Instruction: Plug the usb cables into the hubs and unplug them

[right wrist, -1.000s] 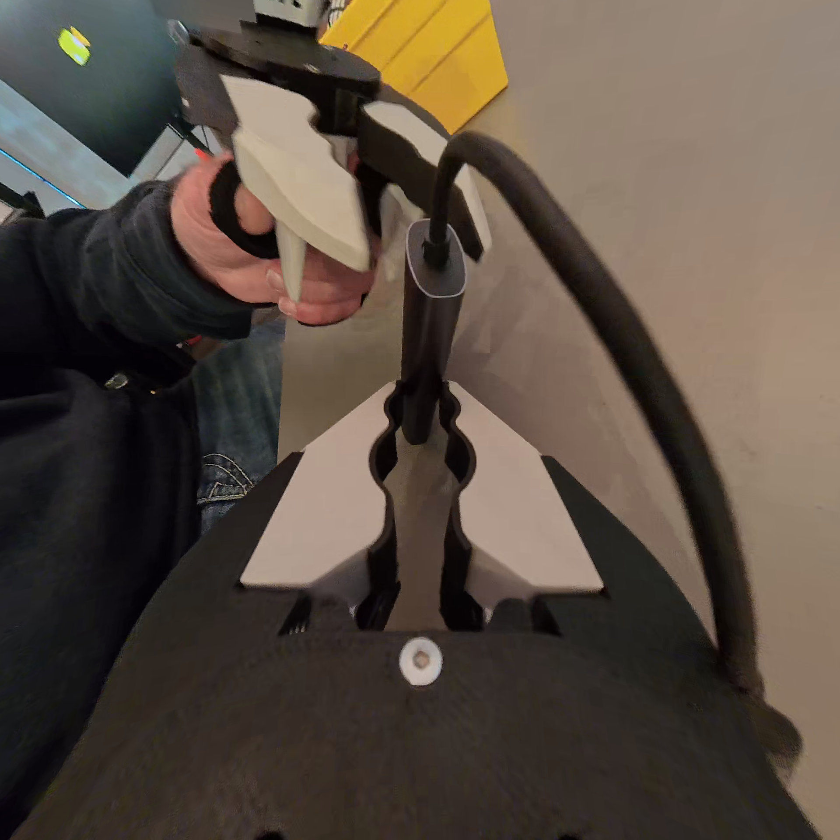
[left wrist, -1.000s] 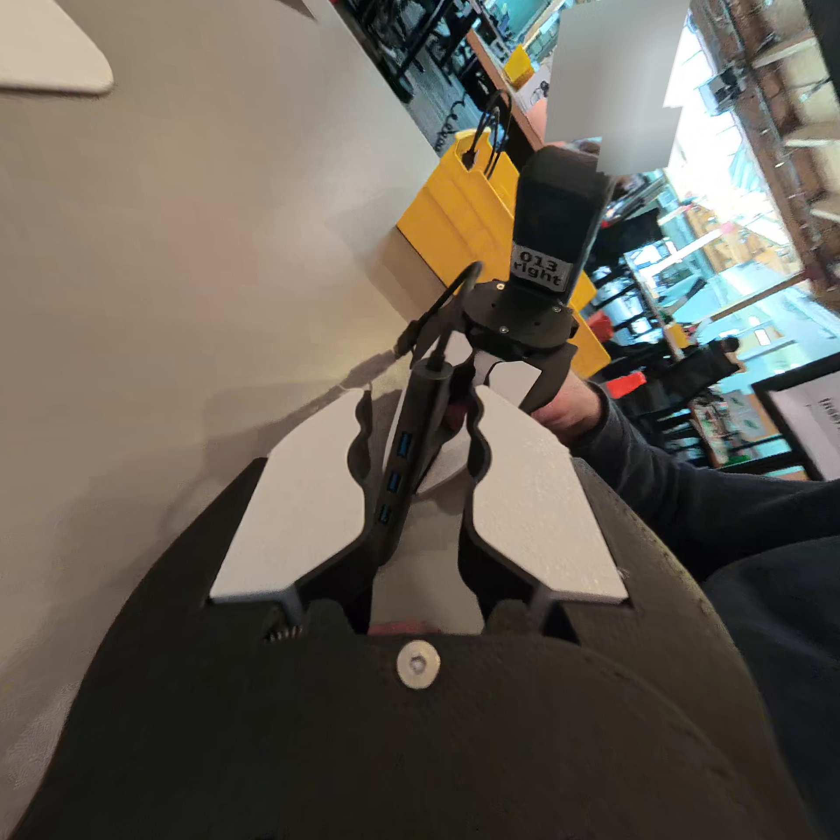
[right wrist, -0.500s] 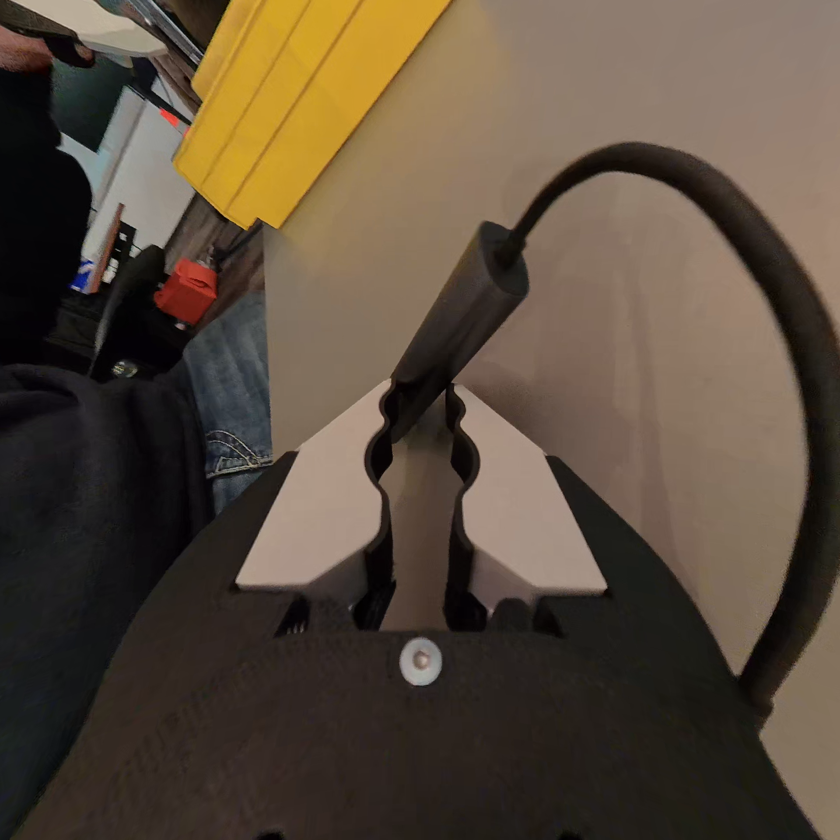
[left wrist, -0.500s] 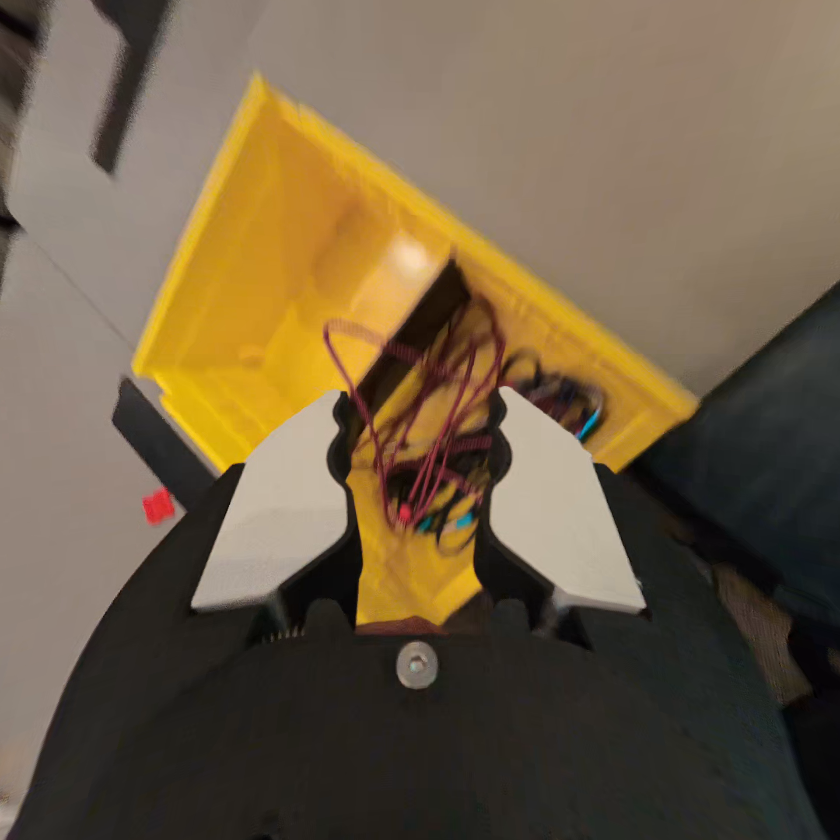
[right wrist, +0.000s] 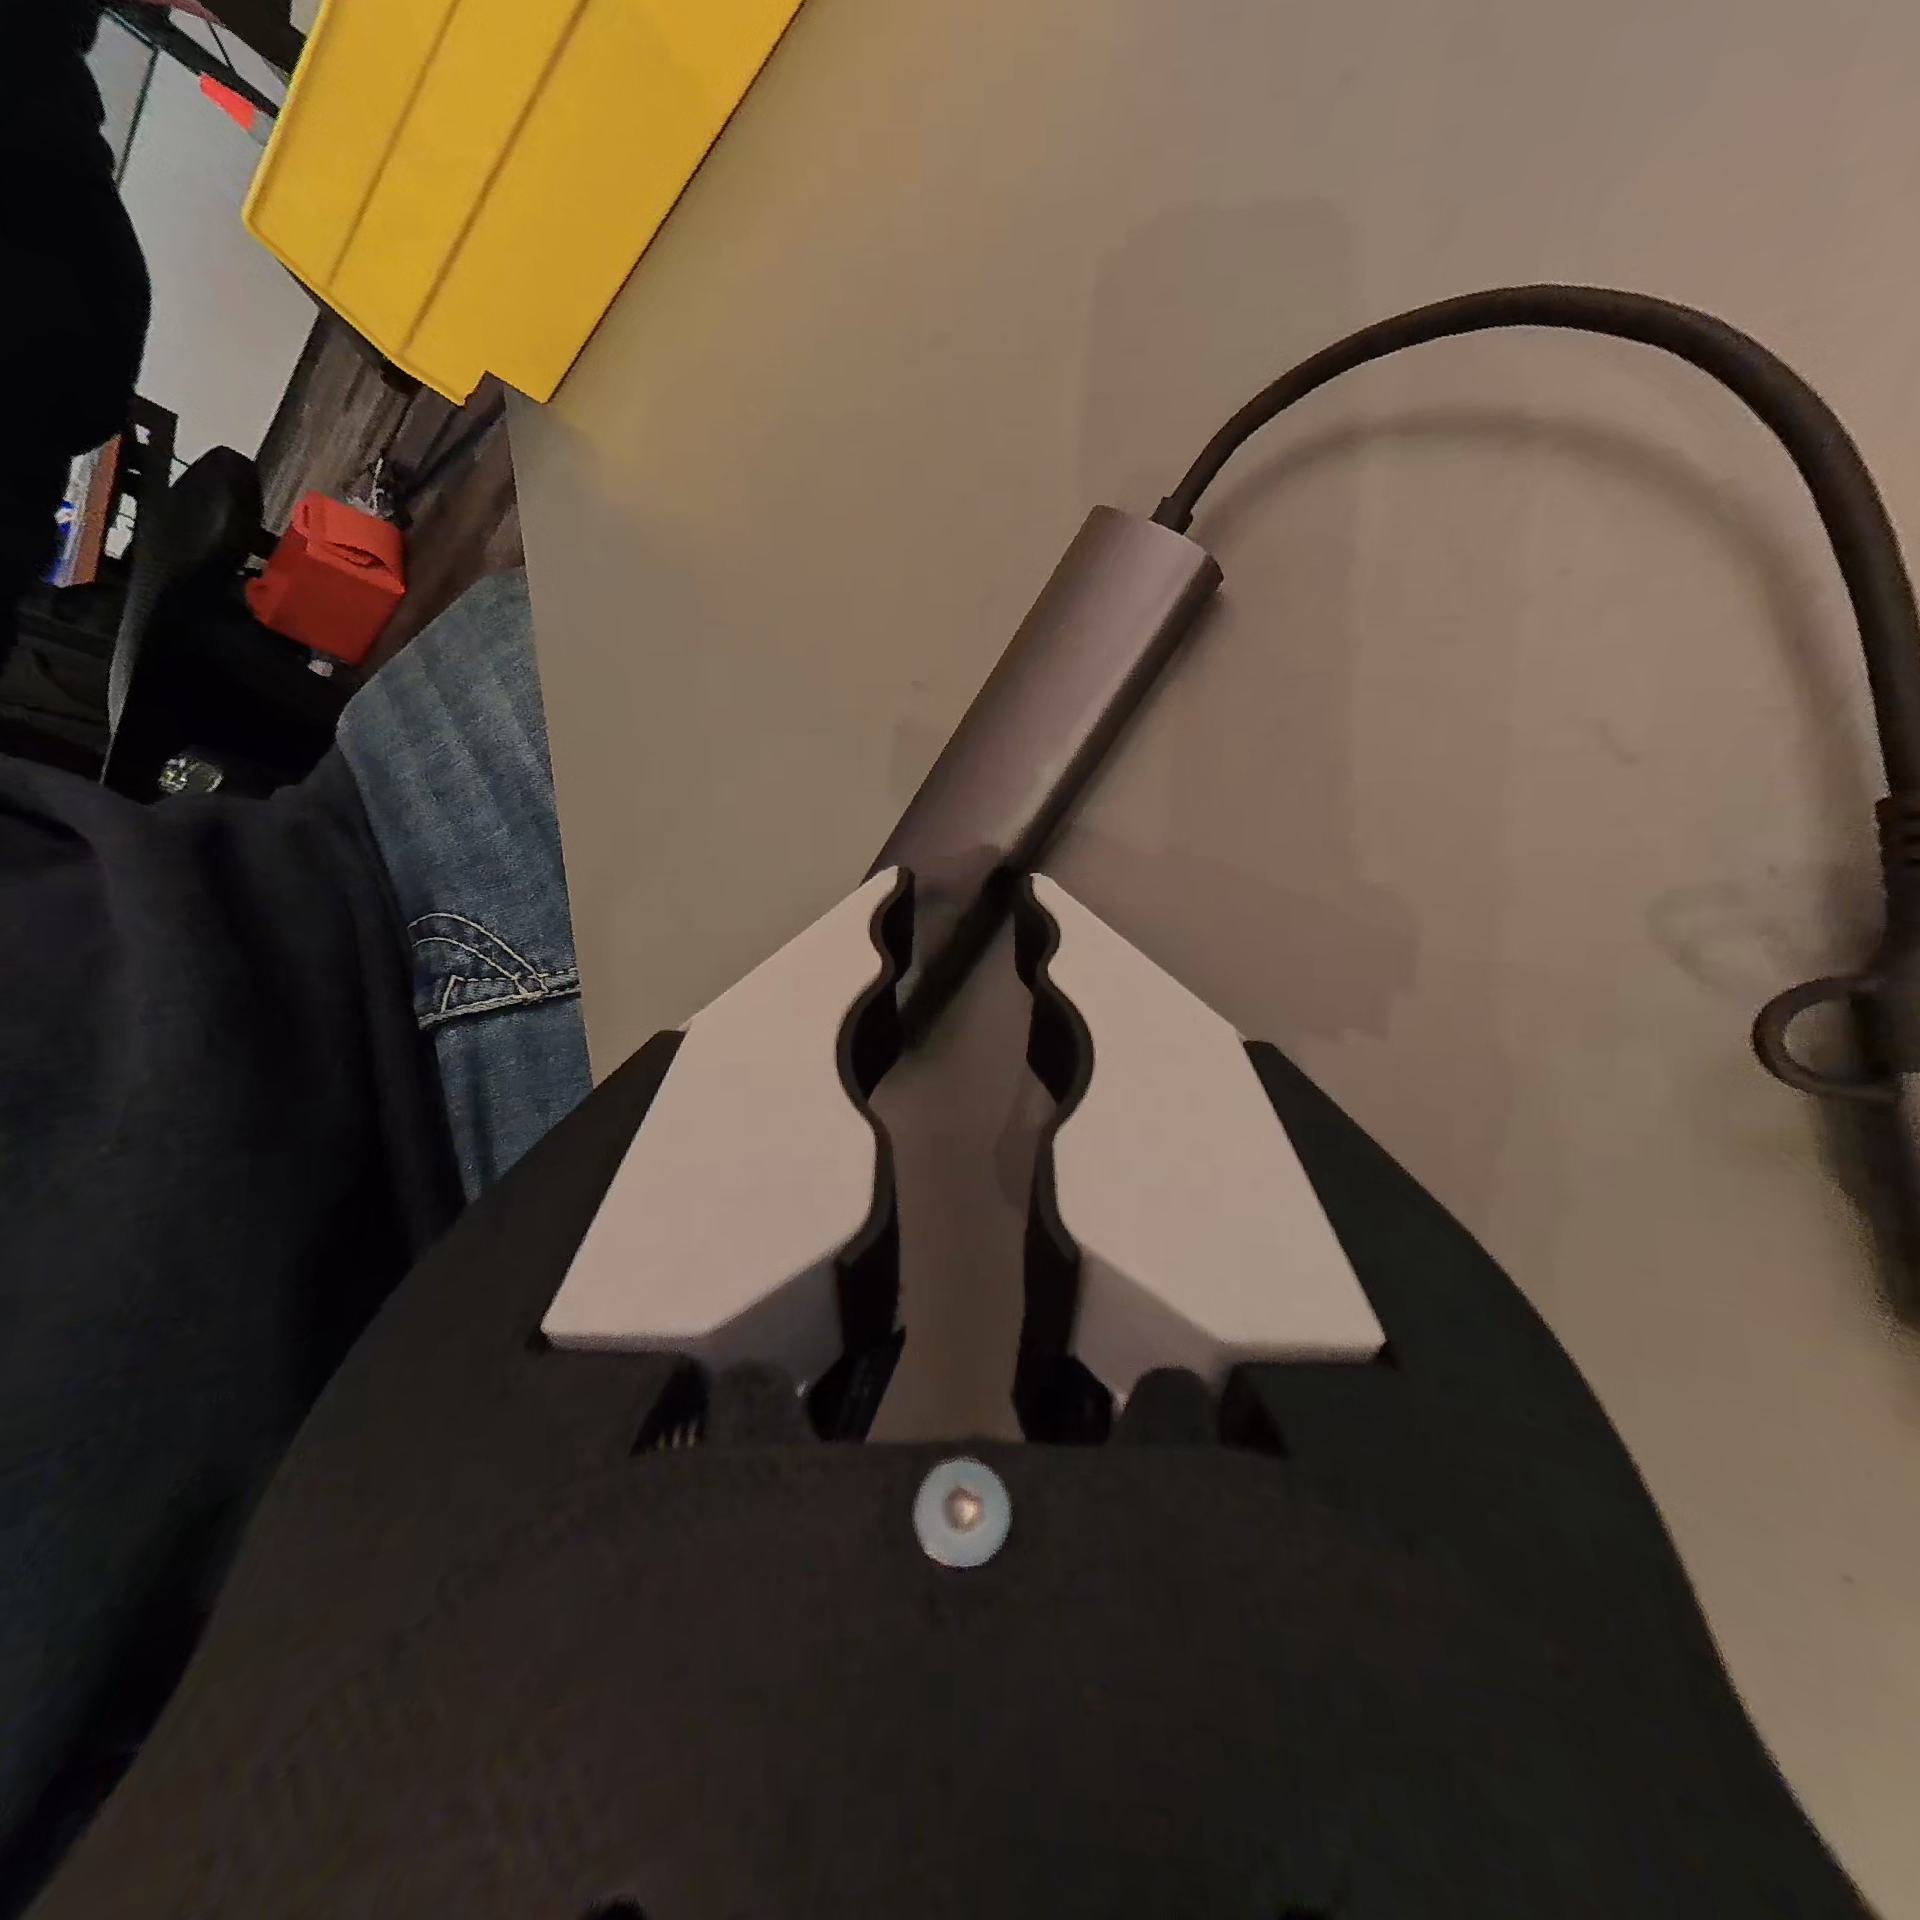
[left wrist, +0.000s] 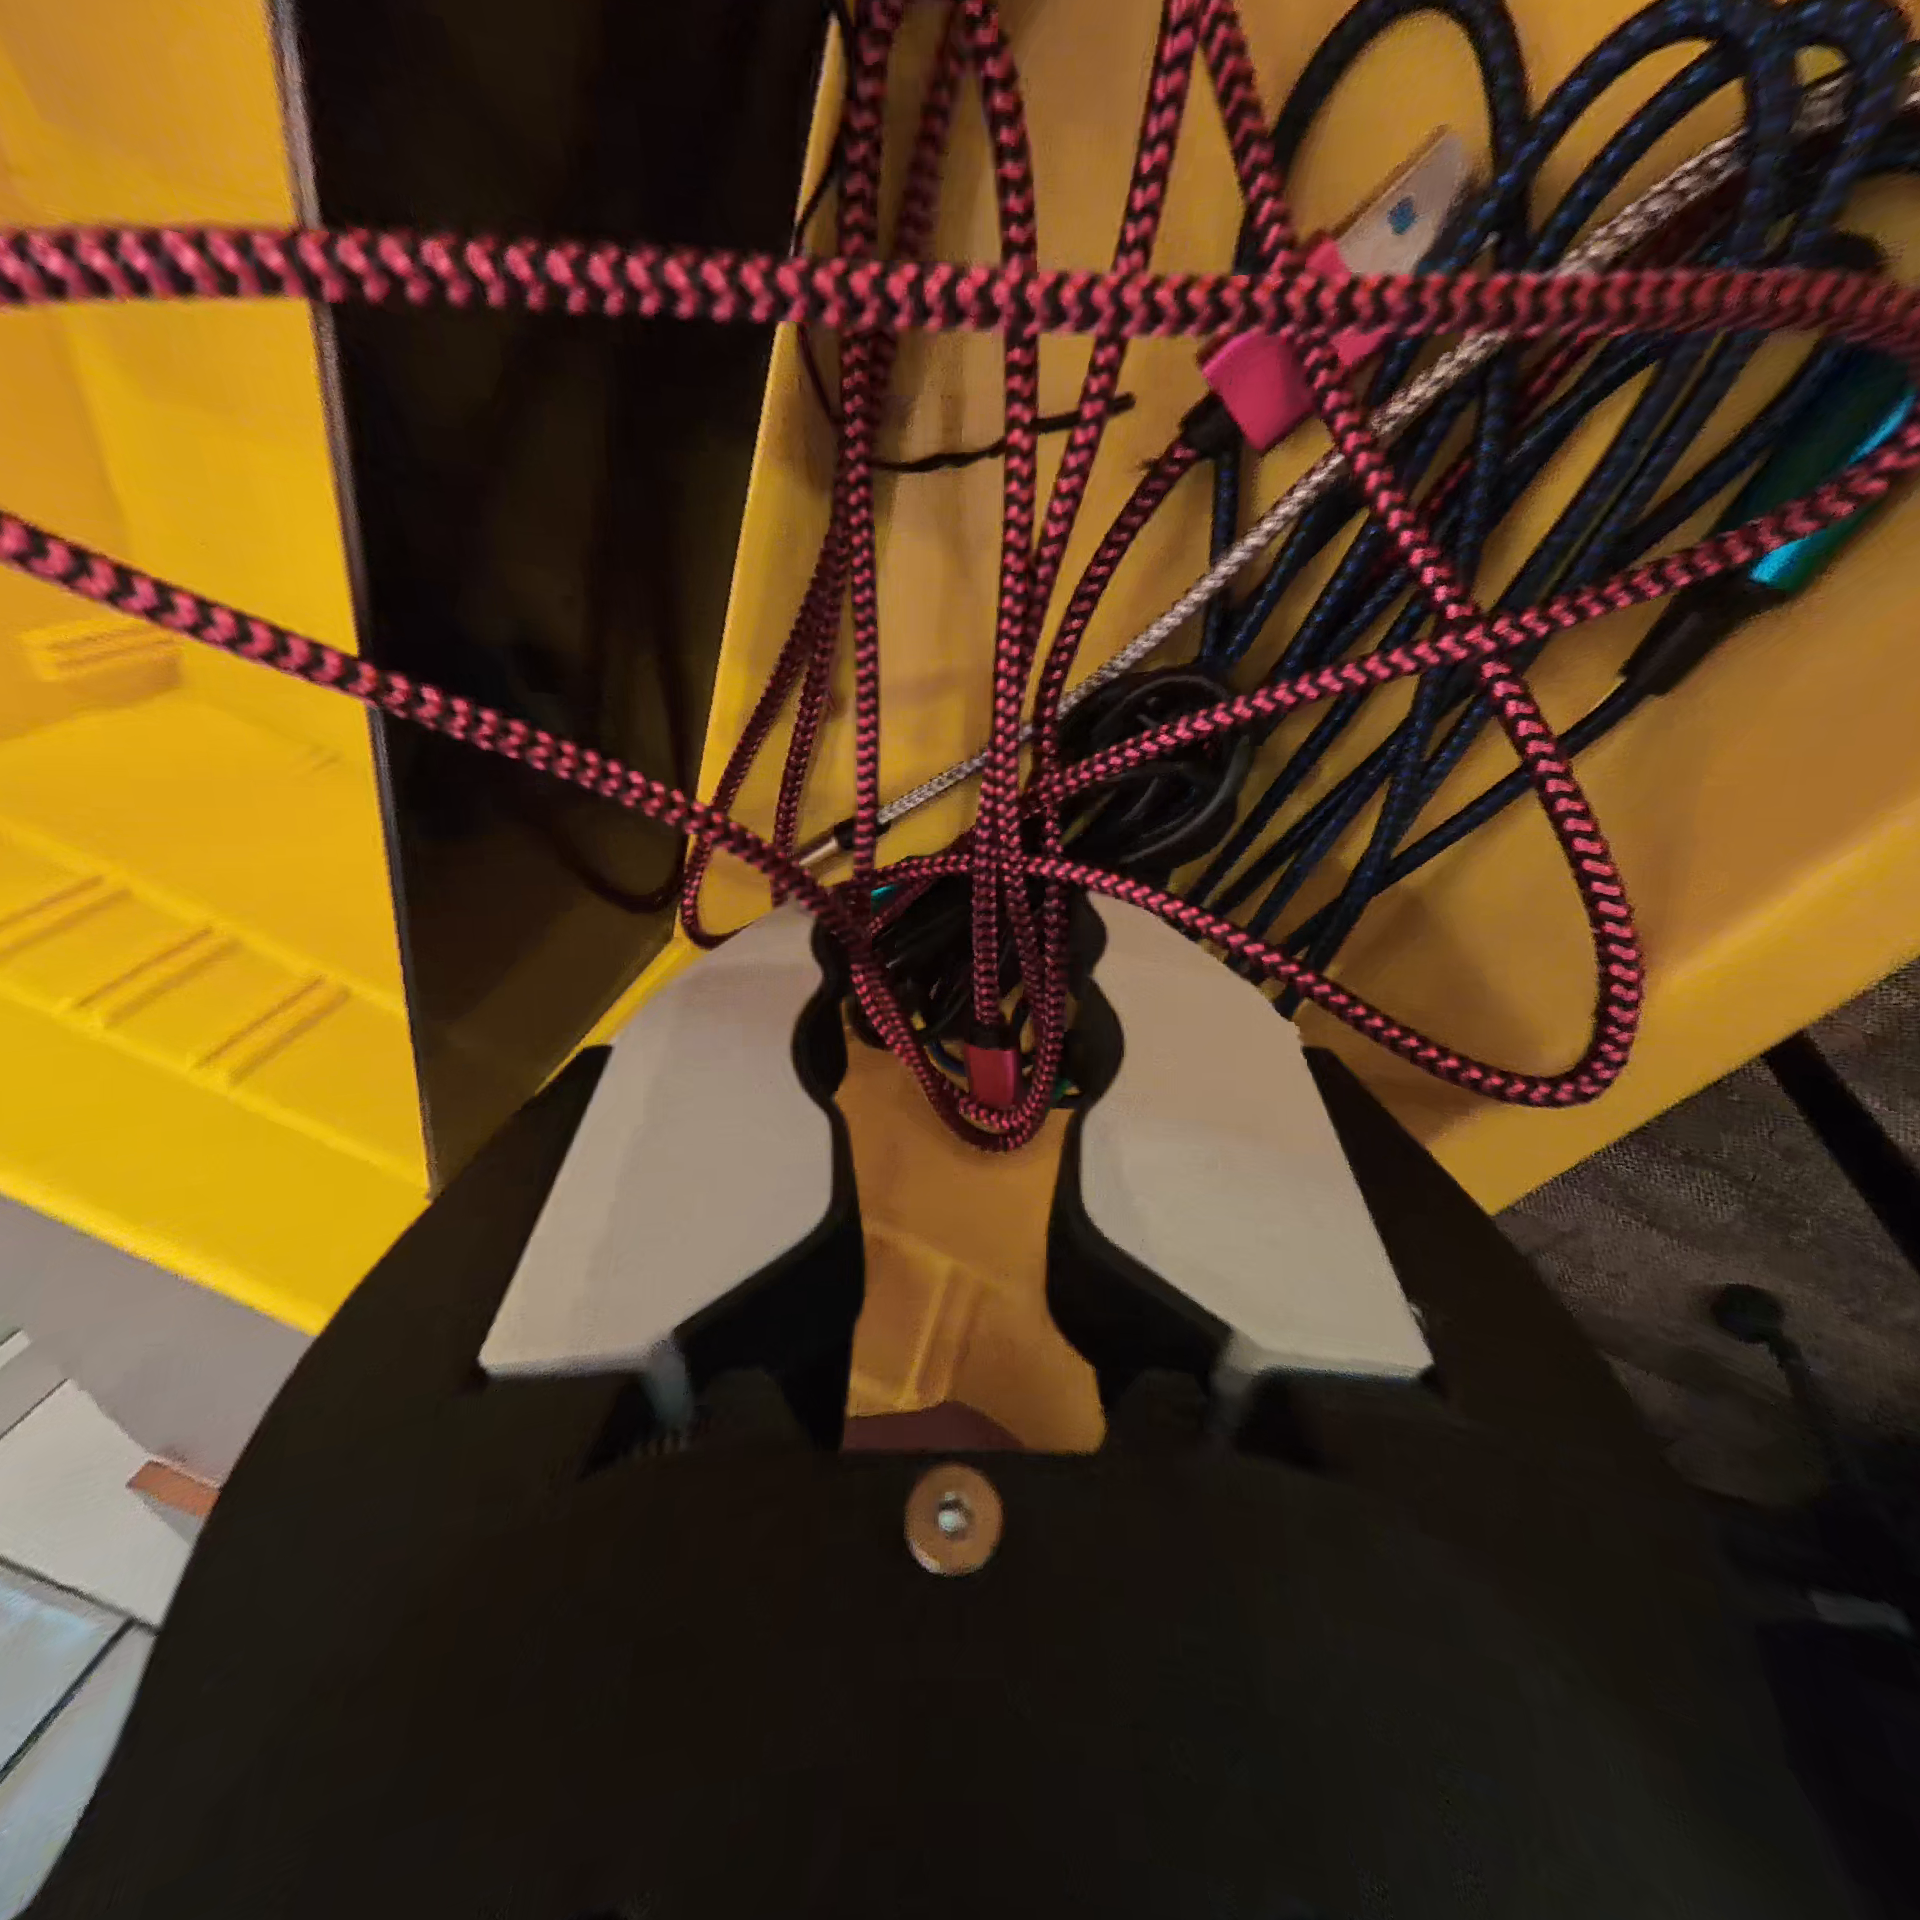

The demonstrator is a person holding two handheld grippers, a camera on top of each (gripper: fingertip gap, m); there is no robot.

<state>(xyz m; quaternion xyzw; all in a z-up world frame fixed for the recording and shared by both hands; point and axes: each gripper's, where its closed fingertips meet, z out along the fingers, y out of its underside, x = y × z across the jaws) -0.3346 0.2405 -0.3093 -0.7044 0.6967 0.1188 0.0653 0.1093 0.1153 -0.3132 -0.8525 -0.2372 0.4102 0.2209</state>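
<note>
Two views show the scene. Largest is the pale table (right wrist: 1299, 208), filling the right wrist view from twelve to four o'clock. Next comes the yellow bin (left wrist: 156, 831), which fills most of the left wrist view; a dark divider (left wrist: 540, 520) runs from twelve o'clock down toward seven, splitting it into a bare compartment at nine o'clock and a cable-filled one at two o'clock. In the right wrist view the yellow bin (right wrist: 488, 177) sits at eleven o'clock on the table edge. A person's dark sleeve (right wrist: 187, 1039) and jeans (right wrist: 468, 831) occupy nine o'clock there, with a red object (right wrist: 327, 587) behind at ten o'clock.

The left gripper (left wrist: 956, 966) is spread, its tips around loops of red-and-black braided cables (left wrist: 997, 623) and a red plug (left wrist: 992, 1070); whether they touch anything I cannot tell. Dark blue cables (left wrist: 1507, 520) lie at two o'clock, with a grey braided cable (left wrist: 1299, 499) crossing them and teal plugs (left wrist: 1808, 520) at three o'clock.

The right gripper (right wrist: 961, 904) is pinching the near end of the grey hub (right wrist: 1060, 707), which slants toward one o'clock, lying on the table. Its black lead (right wrist: 1714, 343) arcs from one o'clock round to three.

No readable writing or brand shows on any of these things.
</note>
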